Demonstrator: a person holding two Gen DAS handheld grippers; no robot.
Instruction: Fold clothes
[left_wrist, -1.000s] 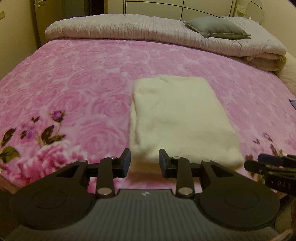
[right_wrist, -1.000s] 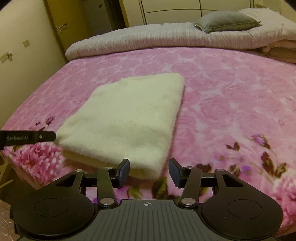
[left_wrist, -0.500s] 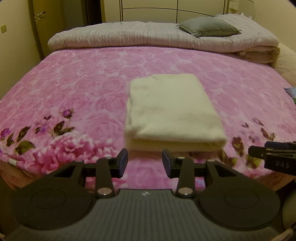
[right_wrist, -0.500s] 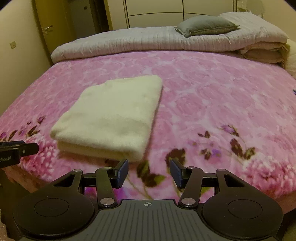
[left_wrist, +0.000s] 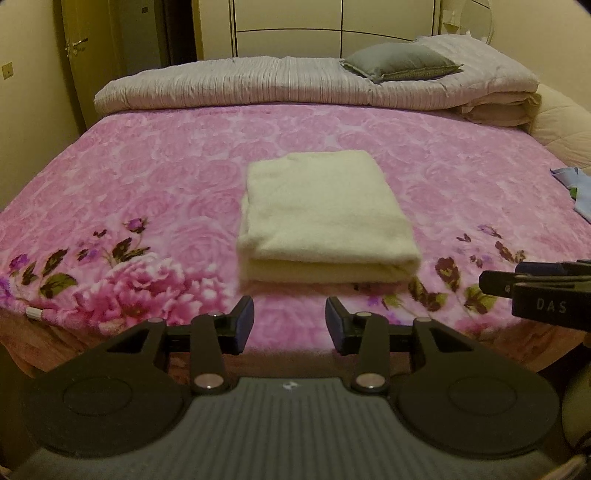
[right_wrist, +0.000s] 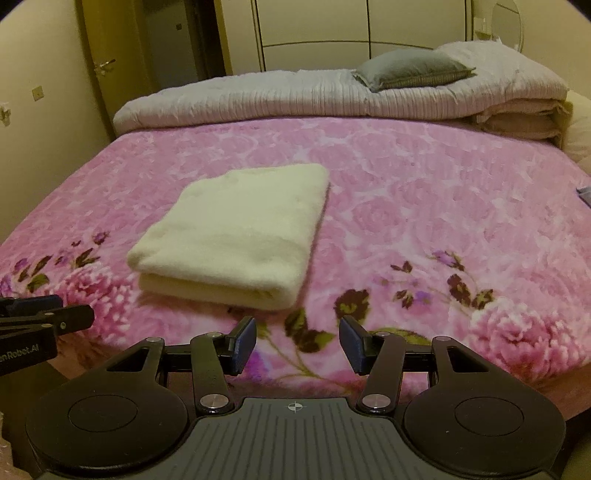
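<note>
— Two grippers, what do they hold?
— Nothing. My left gripper (left_wrist: 290, 322) has its jaws parted with only air between them; my right gripper (right_wrist: 297, 345) is the same, a little wider.
— And the garment?
— The cream garment (left_wrist: 325, 216) lies folded on the pink blanket (left_wrist: 147, 177), near the front edge, just beyond both grippers, untouched.

Two handheld grippers, matte black, matching build.

Left gripper (left_wrist: 290, 319): ribbed grey-black body with a small white mark at centre, two round black discs at either side, silver pivot screws on the linkage arms, dark blue pads on the fingertips (left_wrist: 243, 321). Right gripper (right_wrist: 297, 341): same layout, crosshair mark on the ribbed body; white lettering "DAS" on its side in the left view.
</note>
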